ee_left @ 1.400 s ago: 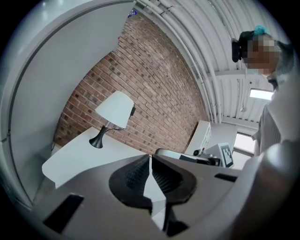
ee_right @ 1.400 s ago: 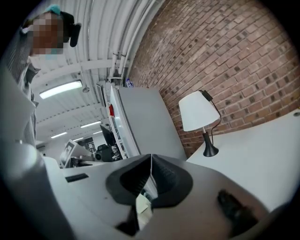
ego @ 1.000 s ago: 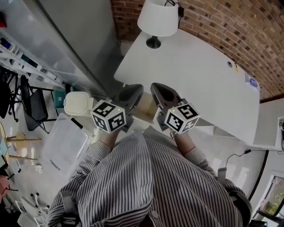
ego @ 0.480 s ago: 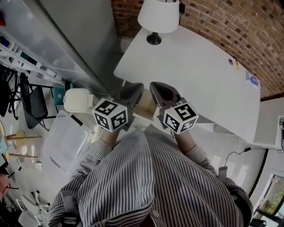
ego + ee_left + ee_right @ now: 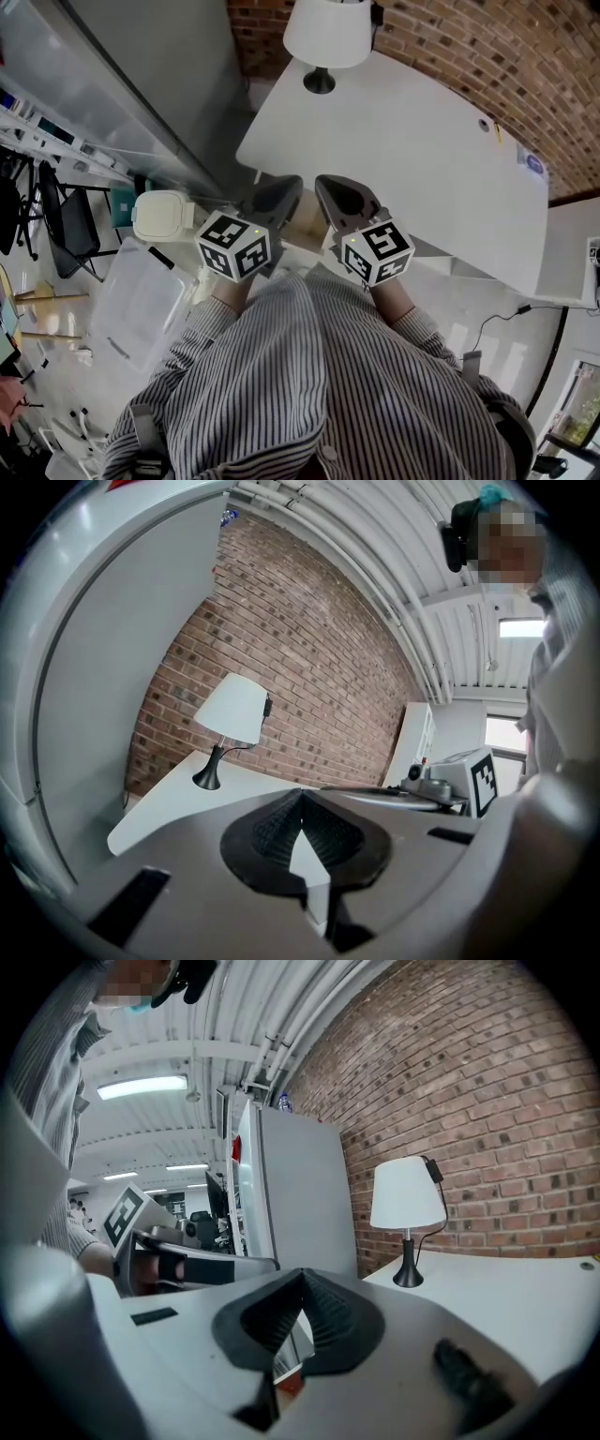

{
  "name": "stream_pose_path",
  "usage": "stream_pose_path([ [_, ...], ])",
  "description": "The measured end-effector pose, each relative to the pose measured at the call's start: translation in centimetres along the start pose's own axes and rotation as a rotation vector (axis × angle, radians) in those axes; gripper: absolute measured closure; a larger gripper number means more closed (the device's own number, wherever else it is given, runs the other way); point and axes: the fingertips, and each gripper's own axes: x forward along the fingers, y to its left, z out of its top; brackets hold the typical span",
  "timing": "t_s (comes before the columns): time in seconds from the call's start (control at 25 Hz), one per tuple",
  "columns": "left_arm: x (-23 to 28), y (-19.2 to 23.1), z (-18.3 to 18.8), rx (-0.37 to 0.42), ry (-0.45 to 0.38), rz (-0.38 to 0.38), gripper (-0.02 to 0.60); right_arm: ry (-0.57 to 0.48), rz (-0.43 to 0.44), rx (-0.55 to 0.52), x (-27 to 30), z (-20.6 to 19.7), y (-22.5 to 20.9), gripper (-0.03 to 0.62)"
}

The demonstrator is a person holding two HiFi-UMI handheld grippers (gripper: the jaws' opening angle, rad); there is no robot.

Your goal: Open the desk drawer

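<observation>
A white desk [image 5: 412,159] carries a white-shaded lamp [image 5: 328,37] near its far left corner.

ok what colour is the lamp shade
The lamp shade is white; it shows best in the right gripper view.

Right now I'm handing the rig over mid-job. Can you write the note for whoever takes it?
Left gripper: shut, empty.
Right gripper: shut, empty.
Things: both grippers are held side by side at the near edge of the white desk, pointing toward it. A lamp stands at the far end. The drawer cannot be clearly made out.
Done: nothing visible; neither gripper holds a handle.
Left: find the handle, probably below the desk edge, open a gripper, grip it, pull.
</observation>
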Motion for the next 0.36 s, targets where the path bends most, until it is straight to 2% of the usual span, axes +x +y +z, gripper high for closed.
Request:
stream_pose_path([
  [0.36, 0.42, -0.53, -0.69, -0.006, 0.027, -0.044, 0.569, -0.008, -0.033, 0.005, -0.23, -0.16, -0.56, 0.577],
])
